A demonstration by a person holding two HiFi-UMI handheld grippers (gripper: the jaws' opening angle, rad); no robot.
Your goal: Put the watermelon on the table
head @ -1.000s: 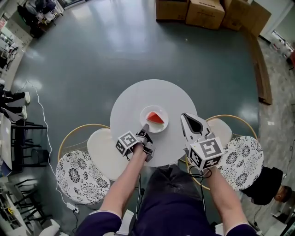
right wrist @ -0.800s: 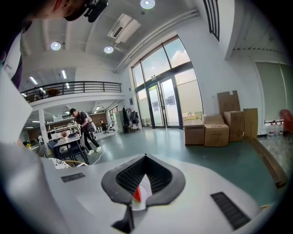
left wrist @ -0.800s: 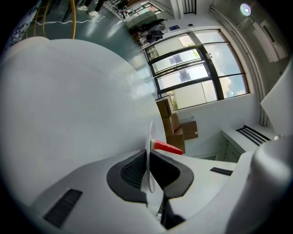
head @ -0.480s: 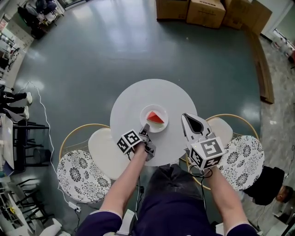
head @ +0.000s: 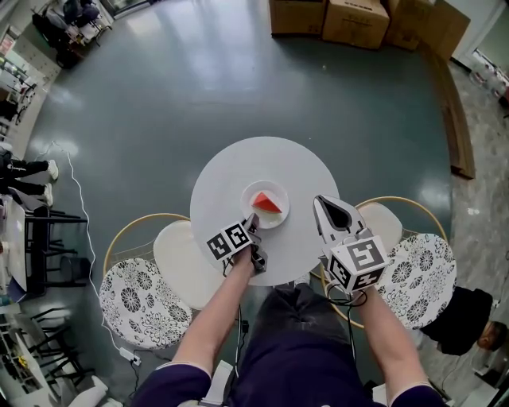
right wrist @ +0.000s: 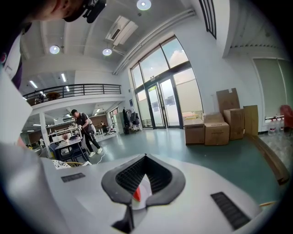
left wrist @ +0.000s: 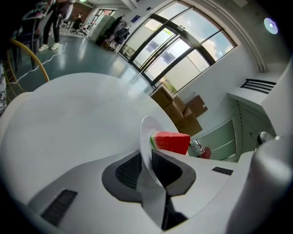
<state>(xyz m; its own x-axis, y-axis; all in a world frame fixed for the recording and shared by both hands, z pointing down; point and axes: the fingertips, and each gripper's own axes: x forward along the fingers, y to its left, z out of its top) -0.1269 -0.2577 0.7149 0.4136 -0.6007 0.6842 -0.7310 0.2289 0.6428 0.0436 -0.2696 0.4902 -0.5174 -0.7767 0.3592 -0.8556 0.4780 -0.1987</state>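
A red watermelon wedge (head: 267, 203) lies on a small white plate (head: 250, 197) in the middle of the round white table (head: 262, 163). My left gripper (head: 251, 220) is at the plate's near rim. In the left gripper view the plate (left wrist: 145, 132) runs edge-on between the jaws of the left gripper (left wrist: 147, 159), which are opening, with the wedge (left wrist: 171, 142) just beyond. The pads stand slightly off the rim. My right gripper (head: 320, 201) hovers over the table's right edge, shut and empty. In the right gripper view its tips (right wrist: 145, 157) meet, and a bit of the wedge (right wrist: 137, 194) shows behind them.
Two chairs with black-and-white patterned cushions (head: 135, 302) (head: 415, 277) flank the table near me. A plain white seat (head: 181, 256) is tucked under the left side. Cardboard boxes (head: 350, 20) stand on the far floor. A person (right wrist: 83, 124) stands at desks in the distance.
My left gripper has rolled in place at the plate's rim, its marker cube swinging to the right. The plate, the wedge and the right gripper have not moved.
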